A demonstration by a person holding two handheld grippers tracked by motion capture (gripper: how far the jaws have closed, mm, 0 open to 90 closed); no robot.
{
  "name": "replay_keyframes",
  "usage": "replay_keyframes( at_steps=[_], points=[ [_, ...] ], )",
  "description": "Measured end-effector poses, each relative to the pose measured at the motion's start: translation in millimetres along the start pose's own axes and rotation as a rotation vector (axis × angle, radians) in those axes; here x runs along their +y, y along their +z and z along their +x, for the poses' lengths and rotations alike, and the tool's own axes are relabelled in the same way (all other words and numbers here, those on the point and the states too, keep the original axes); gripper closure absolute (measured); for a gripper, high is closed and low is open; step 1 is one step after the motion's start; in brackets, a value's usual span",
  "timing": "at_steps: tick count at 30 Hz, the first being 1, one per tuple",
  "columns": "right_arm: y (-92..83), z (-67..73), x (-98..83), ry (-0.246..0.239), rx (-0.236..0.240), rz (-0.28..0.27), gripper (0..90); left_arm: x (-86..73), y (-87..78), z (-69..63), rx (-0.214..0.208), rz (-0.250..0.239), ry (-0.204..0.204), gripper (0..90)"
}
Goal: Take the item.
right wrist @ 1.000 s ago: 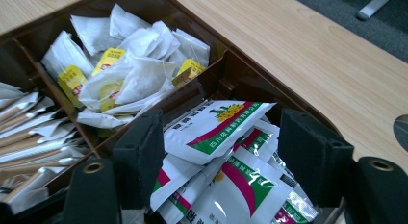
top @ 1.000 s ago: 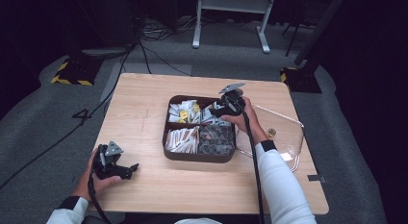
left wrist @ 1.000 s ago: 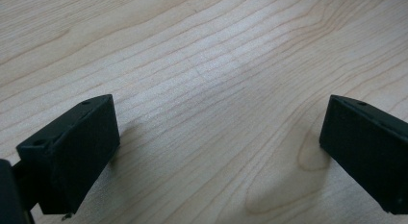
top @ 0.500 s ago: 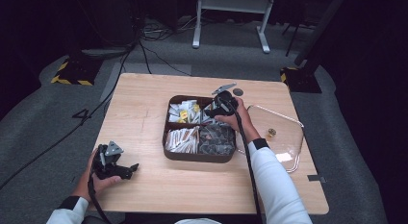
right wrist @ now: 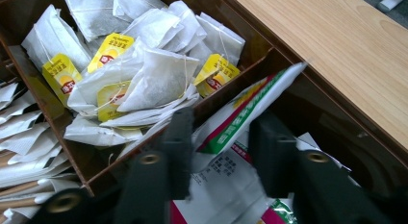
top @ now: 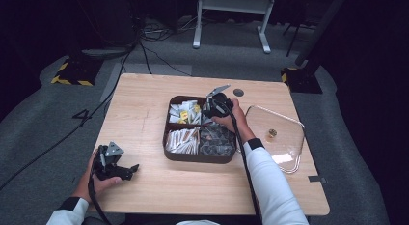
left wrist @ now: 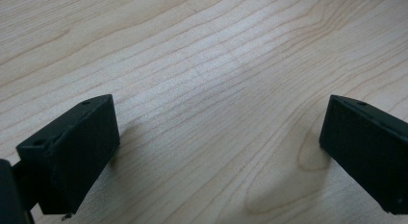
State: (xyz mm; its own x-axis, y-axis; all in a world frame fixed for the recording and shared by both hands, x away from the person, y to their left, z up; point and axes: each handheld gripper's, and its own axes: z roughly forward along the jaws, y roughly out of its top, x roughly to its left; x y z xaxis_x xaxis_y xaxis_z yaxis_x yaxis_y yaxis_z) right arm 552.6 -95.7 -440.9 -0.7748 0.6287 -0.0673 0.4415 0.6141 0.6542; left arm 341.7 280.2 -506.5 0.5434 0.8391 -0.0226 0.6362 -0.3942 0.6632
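1. High view: the right gripper is down in the back right compartment of the brown tray at mid-table, the right hand behind it and the white sleeve running to the bottom edge. The left gripper lies low on the table near the front left corner, held in the left hand, well apart from the tray. A clear lid lies just right of the tray. No writing is legible here.

2. Left gripper view: its jaws stand spread wide over bare wood, with nothing between them.

3. Right gripper view: the right gripper has just been closing its jaws, and a white sachet with red and green bands stands between them, tilted against the divider; I cannot tell whether the pads press it. Its small print is too blurred to read. Tea bags with yellow tags bearing a red logo fill the next compartment; the brand name is unreadable.
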Motion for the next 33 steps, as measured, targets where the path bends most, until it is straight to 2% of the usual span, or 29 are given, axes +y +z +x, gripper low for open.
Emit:
replay_keyframes(
  at_steps=[5,7,9,16,33],
  points=[
    [-1.5,0.7,-1.8,0.005,0.001,-0.016,81.8,0.0,0.0,0.1,0.001,0.0,0.001,0.5],
    [-4.0,-1.0,-3.8,0.014,0.007,-0.03,85.2,0.0,0.0,0.1,0.001,-0.001,0.001,0.5],
    [-8.2,-3.1,-5.4,0.026,0.007,-0.053,86.4,0.0,0.0,0.1,0.001,-0.001,0.001,0.5],
    [-26.0,-2.4,-9.9,0.021,0.015,-0.117,87.9,0.0,0.0,0.1,0.001,0.0,0.002,0.5],
    [-57.9,1.9,-20.4,0.013,0.035,-0.221,88.6,0.0,0.0,0.1,0.001,0.0,0.001,0.5]
  ],
)
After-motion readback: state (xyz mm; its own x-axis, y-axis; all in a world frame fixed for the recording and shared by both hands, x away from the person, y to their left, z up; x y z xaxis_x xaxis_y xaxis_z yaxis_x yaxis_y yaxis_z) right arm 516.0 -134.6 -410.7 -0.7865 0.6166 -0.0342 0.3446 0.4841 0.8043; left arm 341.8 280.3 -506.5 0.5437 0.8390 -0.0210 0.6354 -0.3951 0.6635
